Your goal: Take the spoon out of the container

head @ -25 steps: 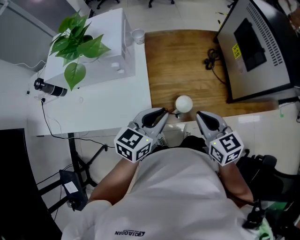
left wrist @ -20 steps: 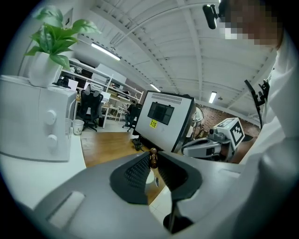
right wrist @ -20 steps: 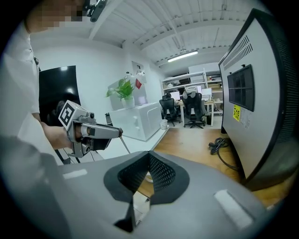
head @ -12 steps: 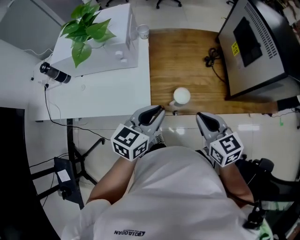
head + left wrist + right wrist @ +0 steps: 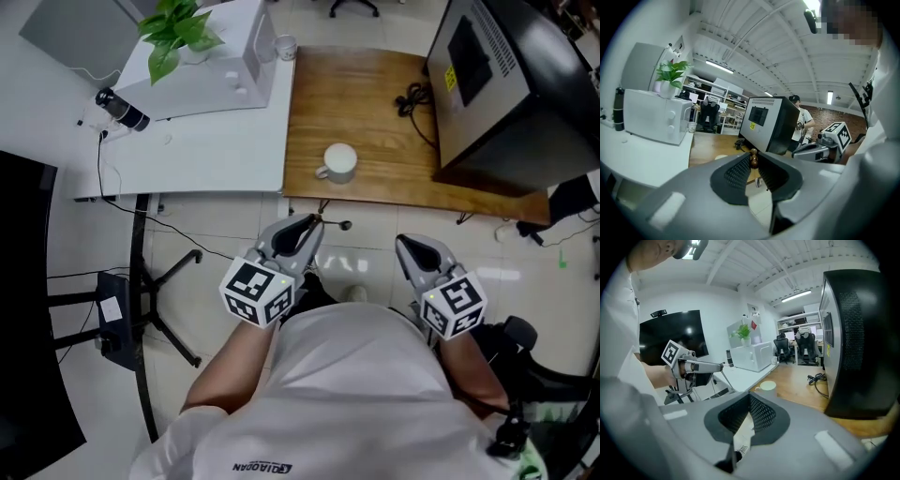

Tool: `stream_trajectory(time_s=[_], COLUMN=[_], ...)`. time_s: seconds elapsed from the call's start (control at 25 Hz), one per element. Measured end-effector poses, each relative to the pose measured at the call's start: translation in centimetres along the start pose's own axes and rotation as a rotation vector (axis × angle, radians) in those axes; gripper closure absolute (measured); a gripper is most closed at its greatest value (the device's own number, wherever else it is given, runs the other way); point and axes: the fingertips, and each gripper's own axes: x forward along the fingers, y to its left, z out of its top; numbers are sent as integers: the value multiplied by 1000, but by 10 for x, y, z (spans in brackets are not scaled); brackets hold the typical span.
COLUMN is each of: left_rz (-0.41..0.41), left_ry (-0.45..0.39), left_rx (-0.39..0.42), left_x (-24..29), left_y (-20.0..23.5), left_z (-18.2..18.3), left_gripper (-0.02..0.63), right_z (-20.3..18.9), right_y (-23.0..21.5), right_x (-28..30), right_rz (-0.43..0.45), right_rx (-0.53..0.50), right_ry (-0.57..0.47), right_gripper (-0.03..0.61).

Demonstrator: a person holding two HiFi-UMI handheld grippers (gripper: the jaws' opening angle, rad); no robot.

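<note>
Head view: the left claw point(image 5: 314, 223) holds the spoon point(image 5: 336, 224) over the floor, just off the edge of the wooden desk point(image 5: 375, 112). The white cup point(image 5: 338, 161) stands on the desk, apart from the spoon.

Left gripper view: its pads clamp the spoon's brown beaded handle.

Right gripper view: the right claw point(image 5: 750, 401) is closed, with nothing between its tips.
</note>
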Motion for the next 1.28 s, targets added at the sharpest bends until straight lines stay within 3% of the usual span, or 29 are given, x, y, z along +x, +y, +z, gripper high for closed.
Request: stream_trajectory(time_s=[0.4,0.72,1.28], left_rz=[34,-16,-89], left_ry=[13,54,57], left_rx=[-8,10,36], left_x=[-35,-54,-83], left_y=[-48,-39,-14], left_z=[-30,-29,-28], left_gripper=[560,560,560], right_z=[-23,-15,-22], right_y=[27,47,93], right_x=[-37,-37,-17], right_rz=[29,-55,-112], right_rx=[-6,43,60], right_ry=[-19,-28,-11], right_gripper=[572,572,572])
